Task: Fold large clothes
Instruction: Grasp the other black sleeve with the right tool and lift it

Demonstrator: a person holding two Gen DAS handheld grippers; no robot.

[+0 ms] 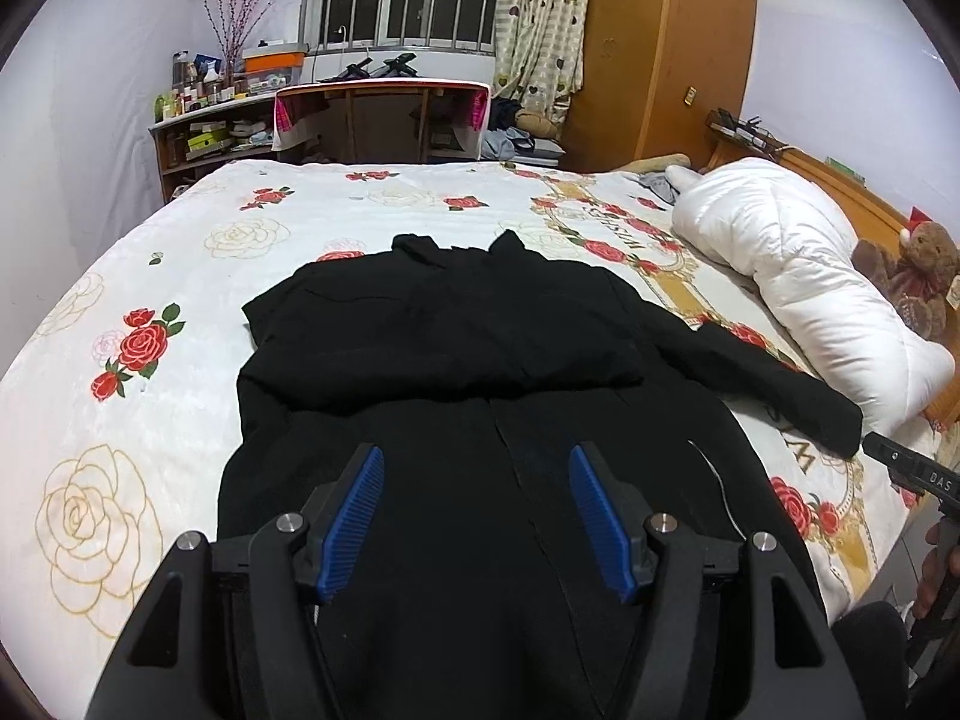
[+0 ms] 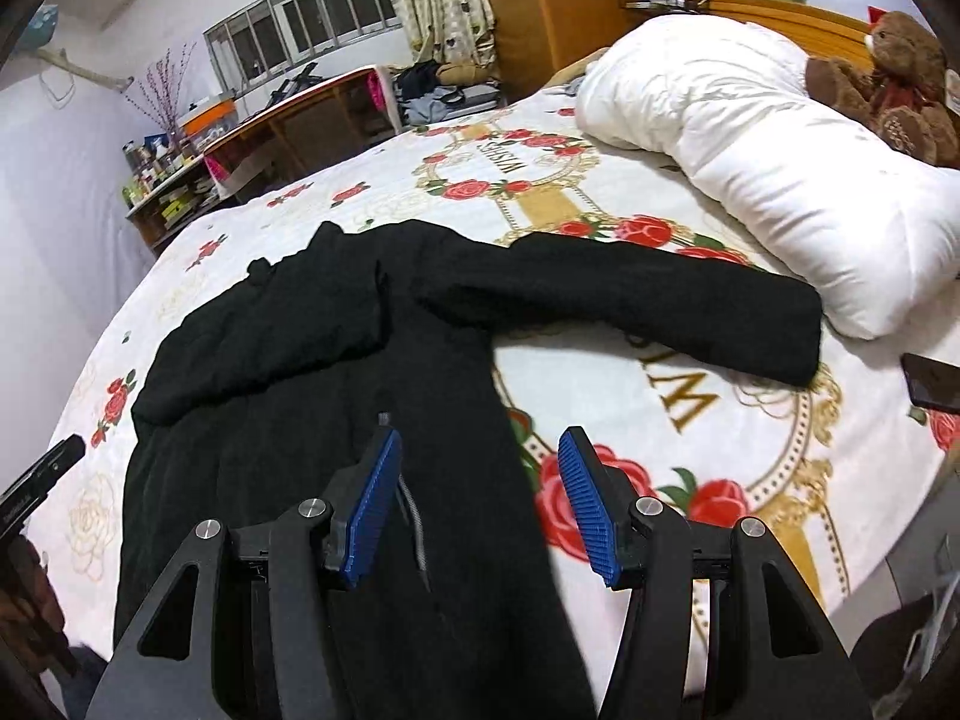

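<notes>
A large black coat point(image 1: 456, 360) lies flat on the flowered bedspread point(image 1: 180, 276), collar far from me. Its left sleeve is folded across the chest. Its right sleeve point(image 2: 660, 306) stretches out to the right toward the white duvet. My left gripper point(image 1: 477, 516) is open and empty, hovering over the coat's lower middle. My right gripper point(image 2: 480, 498) is open and empty, hovering over the coat's right hem edge point(image 2: 504, 420), which shows between the blue pads. The right gripper's tip point(image 1: 906, 468) shows at the right edge of the left wrist view.
A rolled white duvet point(image 2: 750, 138) and a brown teddy bear point(image 2: 888, 84) lie along the bed's right side. A dark phone point(image 2: 936, 381) lies on the bedspread at right. A desk point(image 1: 384, 120), shelves and a wooden wardrobe point(image 1: 666, 42) stand beyond the bed.
</notes>
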